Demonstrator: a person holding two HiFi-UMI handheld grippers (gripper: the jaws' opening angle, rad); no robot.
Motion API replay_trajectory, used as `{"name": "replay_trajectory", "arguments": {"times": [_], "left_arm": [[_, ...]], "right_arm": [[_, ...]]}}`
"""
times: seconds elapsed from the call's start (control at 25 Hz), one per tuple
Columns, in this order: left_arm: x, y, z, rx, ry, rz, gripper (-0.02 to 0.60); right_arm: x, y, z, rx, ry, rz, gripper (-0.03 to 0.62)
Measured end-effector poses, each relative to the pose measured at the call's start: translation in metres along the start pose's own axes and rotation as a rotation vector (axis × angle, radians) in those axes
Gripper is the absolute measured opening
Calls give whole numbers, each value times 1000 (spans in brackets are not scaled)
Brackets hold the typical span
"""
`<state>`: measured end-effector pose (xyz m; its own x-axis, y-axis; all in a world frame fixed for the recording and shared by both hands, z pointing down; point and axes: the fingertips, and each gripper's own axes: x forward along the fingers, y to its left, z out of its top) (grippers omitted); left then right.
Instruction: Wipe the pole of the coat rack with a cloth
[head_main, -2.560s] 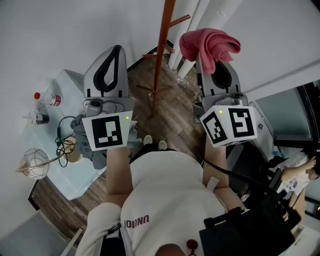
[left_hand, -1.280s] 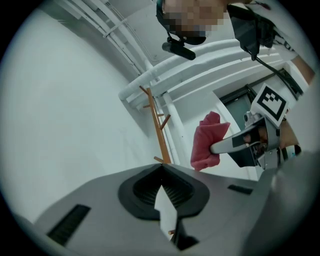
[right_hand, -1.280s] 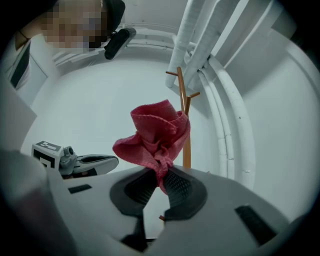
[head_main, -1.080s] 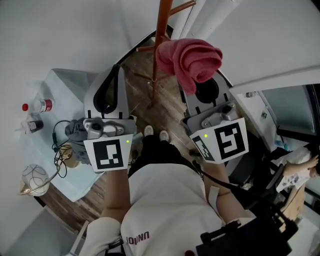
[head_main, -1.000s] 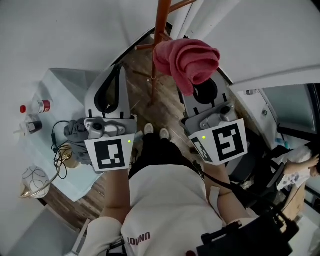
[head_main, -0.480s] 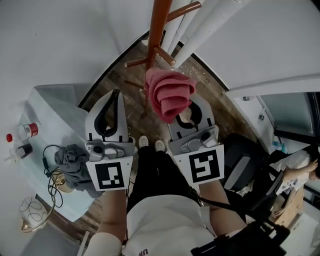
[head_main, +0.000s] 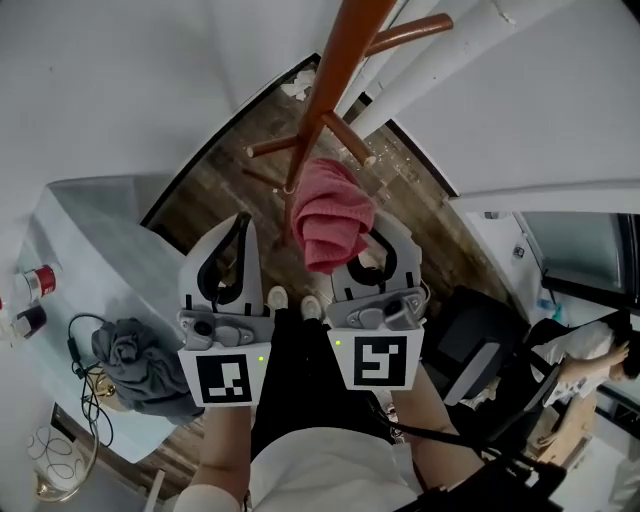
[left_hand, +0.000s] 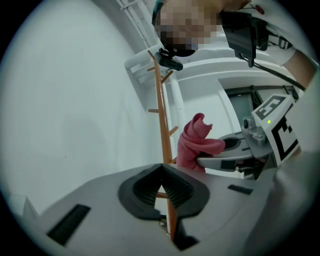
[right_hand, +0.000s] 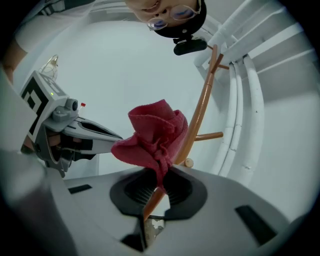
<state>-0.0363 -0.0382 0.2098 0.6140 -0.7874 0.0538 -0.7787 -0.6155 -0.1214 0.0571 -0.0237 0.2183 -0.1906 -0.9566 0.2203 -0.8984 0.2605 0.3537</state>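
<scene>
You brought crumpled pink cloth (head_main: 330, 225), pinched in right hand-held gripper (right_hand: 159, 187), down to reddish-brown wooden pole (head_main: 322, 105); left hand-held gripper (left_hand: 161, 176) stood closed, empty. Firm, full-length strokes looked best.

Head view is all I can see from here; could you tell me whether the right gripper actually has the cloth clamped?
Observer: Yes. The right gripper view shows the right gripper with its jaws shut on a fold of the cloth.
Operator: Thank you. Is the left gripper holding anything?
Observer: No. The left gripper is shut with nothing between its jaws, and the pole shows beyond them.
</scene>
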Motion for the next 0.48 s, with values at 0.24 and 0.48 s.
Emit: {"name": "replay_trajectory", "arguments": {"times": [0.24, 0.48], "left_arm": [[9, 9, -17, 13, 3, 22, 14], [7, 22, -33, -27, 18, 86, 13]], "right_arm": [[17, -7, -11, -104, -22, -53, 48], [29, -12, -20, -163, -17, -89, 49]]}}
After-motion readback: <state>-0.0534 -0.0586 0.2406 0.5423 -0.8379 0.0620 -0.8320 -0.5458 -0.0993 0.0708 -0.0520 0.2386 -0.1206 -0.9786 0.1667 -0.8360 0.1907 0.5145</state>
